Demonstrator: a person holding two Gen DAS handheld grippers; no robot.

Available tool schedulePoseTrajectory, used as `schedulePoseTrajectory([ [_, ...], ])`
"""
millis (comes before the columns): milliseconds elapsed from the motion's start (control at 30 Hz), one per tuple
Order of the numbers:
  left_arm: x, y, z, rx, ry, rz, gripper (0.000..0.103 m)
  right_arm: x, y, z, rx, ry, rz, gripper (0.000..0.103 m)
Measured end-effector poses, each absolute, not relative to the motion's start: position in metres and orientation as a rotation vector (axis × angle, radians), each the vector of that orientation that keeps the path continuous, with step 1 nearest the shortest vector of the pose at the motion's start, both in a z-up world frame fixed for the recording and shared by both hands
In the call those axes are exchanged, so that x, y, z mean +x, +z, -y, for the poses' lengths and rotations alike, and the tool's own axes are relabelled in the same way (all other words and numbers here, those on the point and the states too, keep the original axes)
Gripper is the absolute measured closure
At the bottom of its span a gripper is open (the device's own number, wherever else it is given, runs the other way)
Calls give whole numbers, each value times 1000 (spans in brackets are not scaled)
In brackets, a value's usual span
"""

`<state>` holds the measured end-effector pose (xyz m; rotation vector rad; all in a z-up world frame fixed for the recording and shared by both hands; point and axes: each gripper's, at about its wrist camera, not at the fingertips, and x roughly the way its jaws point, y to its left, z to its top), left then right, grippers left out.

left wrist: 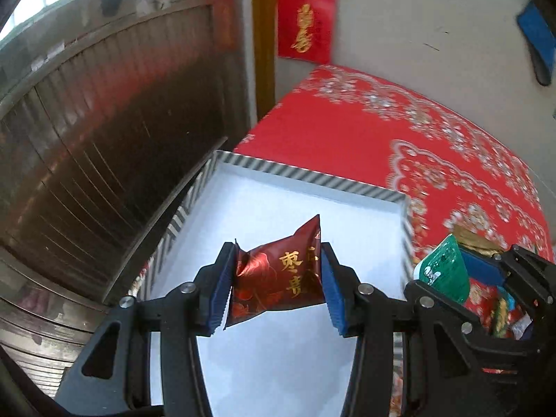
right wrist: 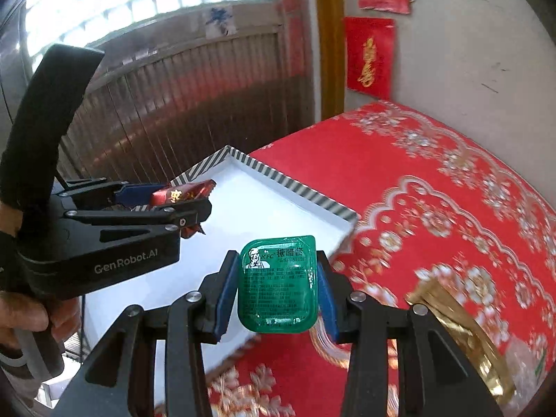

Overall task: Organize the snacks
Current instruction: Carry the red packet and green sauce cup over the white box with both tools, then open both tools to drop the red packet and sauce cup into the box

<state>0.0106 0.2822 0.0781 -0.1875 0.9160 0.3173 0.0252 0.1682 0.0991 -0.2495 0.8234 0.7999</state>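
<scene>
My left gripper (left wrist: 276, 286) is shut on a dark red snack packet (left wrist: 278, 278) with gold lettering, held above the white inside of a box (left wrist: 257, 208) with a grey striped rim. In the right wrist view that left gripper (right wrist: 180, 205) and its red packet (right wrist: 182, 193) hang over the box (right wrist: 278, 215) at the left. My right gripper (right wrist: 276, 290) is shut on a green sauce cup (right wrist: 277, 283) with a printed lid, held over the box's near right corner. The left wrist view shows the green cup (left wrist: 444, 271) in the right gripper beside the box.
A red floral cloth (right wrist: 434, 187) covers the table. A gold packet (right wrist: 455, 323) lies on it at the right, and more small packets (left wrist: 504, 309) lie behind the right gripper. A dark slatted door (left wrist: 104, 132) stands to the left, and a person's hand (right wrist: 24, 316) holds the left gripper.
</scene>
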Motion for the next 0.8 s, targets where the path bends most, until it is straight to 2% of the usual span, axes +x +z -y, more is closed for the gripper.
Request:
schedulePoseTrajectory([
  [600,57,27,-323,-229,412,-1014,53,71,55,-218,-293,814,-934,61],
  [800,62,18,-326,-237,425,-1035,49,78,45,-224,-303,799,-955,61],
])
